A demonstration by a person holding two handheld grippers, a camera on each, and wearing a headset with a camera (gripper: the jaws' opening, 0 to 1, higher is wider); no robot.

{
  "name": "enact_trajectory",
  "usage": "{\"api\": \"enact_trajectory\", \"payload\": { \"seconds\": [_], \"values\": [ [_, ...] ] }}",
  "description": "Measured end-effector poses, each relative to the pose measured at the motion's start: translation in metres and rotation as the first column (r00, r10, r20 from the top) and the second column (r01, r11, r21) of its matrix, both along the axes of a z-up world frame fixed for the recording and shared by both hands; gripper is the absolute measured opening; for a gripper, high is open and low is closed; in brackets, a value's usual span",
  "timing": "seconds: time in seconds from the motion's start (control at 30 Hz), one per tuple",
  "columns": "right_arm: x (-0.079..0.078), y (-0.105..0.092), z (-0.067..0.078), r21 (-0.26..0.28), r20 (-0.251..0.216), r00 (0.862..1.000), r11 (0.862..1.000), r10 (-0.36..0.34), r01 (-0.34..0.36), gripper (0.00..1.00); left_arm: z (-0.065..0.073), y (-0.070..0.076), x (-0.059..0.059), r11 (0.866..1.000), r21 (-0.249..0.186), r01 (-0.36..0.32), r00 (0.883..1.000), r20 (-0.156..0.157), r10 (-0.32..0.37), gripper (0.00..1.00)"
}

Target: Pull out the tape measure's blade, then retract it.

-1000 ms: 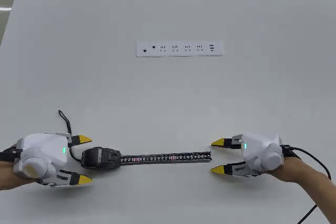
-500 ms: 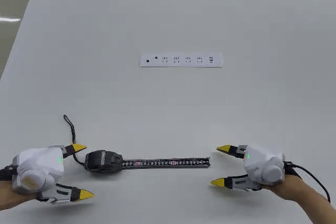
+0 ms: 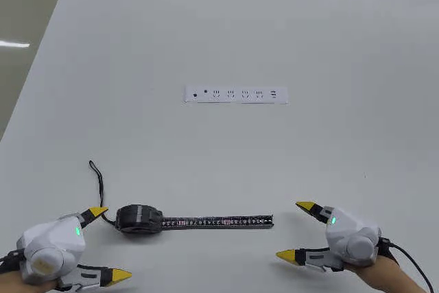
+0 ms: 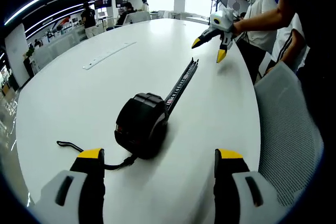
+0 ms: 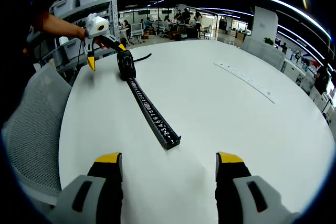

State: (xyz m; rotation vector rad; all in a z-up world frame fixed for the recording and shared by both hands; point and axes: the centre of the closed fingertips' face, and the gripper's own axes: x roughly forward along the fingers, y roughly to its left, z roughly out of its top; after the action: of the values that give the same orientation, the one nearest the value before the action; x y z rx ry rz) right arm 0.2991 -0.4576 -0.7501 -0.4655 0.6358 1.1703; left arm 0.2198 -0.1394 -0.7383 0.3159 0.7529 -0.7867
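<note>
A black tape measure (image 3: 139,218) lies on the white table (image 3: 219,149) with its dark blade (image 3: 219,221) pulled out to the right and lying flat. Its wrist strap (image 3: 98,176) trails off to the upper left. My left gripper (image 3: 110,243) stands open just left of the case, holding nothing. My right gripper (image 3: 295,230) is open too, a short way right of the blade tip. In the left gripper view the case (image 4: 140,124) sits just ahead of the open left gripper (image 4: 160,156). In the right gripper view the blade end (image 5: 170,140) lies ahead of the open right gripper (image 5: 169,157).
A white power strip (image 3: 235,95) lies flat mid-table, well beyond the tape. The table's left edge (image 3: 38,80) runs diagonally. A mesh chair (image 4: 294,124) stands by the table's near side. People and shelving stand far off in the room.
Both grippers have drawn back from the tape measure, the left away from the case and the right away from the blade tip. The tape stays put with its blade out.
</note>
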Motion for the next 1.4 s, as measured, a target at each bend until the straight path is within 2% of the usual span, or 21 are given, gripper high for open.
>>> {"api": "enact_trajectory", "payload": {
  "seconds": [0.07, 0.17, 0.2, 0.23, 0.43, 0.53, 0.67, 0.9, 0.93, 0.97, 1.2, 1.3, 1.4],
  "values": [
    [-0.001, 0.001, 0.004, 0.010, 0.004, 1.000, 1.000, -0.029, 0.029, 0.74, 0.004, -0.001, 0.001, 0.999, -0.014, -0.035, 0.999, 0.025, 0.035, 0.85],
    [-0.004, 0.003, 0.006, 0.029, -0.004, 0.997, 0.997, -0.073, 0.073, 0.77, 0.006, -0.002, 0.001, 0.997, -0.005, -0.081, 0.996, 0.048, 0.081, 0.86],
    [-0.006, 0.004, 0.007, 0.030, -0.004, 0.997, 0.996, -0.078, 0.078, 0.78, 0.007, -0.004, 0.001, 0.996, -0.018, -0.091, 0.994, 0.055, 0.092, 0.87],
    [-0.008, 0.006, 0.009, 0.038, -0.003, 0.996, 0.996, -0.084, 0.084, 0.79, 0.008, -0.005, 0.001, 0.992, -0.038, -0.120, 0.991, 0.056, 0.122, 0.87],
    [-0.012, 0.009, 0.013, 0.050, -0.012, 0.990, 0.989, -0.138, 0.138, 0.82, 0.008, -0.007, -0.004, 0.983, -0.049, -0.176, 0.982, 0.059, 0.178, 0.91],
    [-0.013, 0.011, 0.016, 0.048, -0.009, 0.988, 0.987, -0.155, 0.155, 0.83, 0.013, -0.006, -0.004, 0.973, -0.065, -0.223, 0.971, 0.068, 0.228, 0.93],
    [-0.014, 0.012, 0.023, 0.054, 0.000, 0.984, 0.982, -0.180, 0.179, 0.85, 0.018, -0.004, -0.006, 0.961, -0.064, -0.270, 0.958, 0.079, 0.274, 0.99],
    [-0.021, 0.019, 0.034, 0.072, 0.012, 0.974, 0.972, -0.226, 0.224, 0.86, 0.025, -0.004, -0.013, 0.938, -0.067, -0.340, 0.935, 0.085, 0.345, 0.99],
    [-0.022, 0.020, 0.034, 0.075, 0.009, 0.973, 0.970, -0.232, 0.231, 0.86, 0.027, -0.004, -0.014, 0.933, -0.066, -0.354, 0.929, 0.089, 0.359, 0.99],
    [-0.024, 0.021, 0.034, 0.074, 0.007, 0.970, 0.968, -0.243, 0.242, 0.87, 0.030, -0.003, -0.013, 0.922, -0.076, -0.381, 0.917, 0.097, 0.387, 0.99],
    [-0.033, 0.025, 0.038, 0.086, 0.002, 0.960, 0.957, -0.280, 0.278, 0.87, 0.035, -0.002, -0.018, 0.898, -0.068, -0.434, 0.893, 0.099, 0.439, 0.99],
    [-0.037, 0.027, 0.039, 0.084, 0.002, 0.958, 0.954, -0.288, 0.287, 0.87, 0.037, -0.003, -0.018, 0.881, -0.084, -0.466, 0.876, 0.099, 0.473, 0.99],
    [-0.039, 0.028, 0.040, 0.090, -0.003, 0.953, 0.949, -0.303, 0.302, 0.87, 0.040, -0.006, -0.019, 0.874, -0.088, -0.478, 0.868, 0.104, 0.485, 0.99]
  ]
}}
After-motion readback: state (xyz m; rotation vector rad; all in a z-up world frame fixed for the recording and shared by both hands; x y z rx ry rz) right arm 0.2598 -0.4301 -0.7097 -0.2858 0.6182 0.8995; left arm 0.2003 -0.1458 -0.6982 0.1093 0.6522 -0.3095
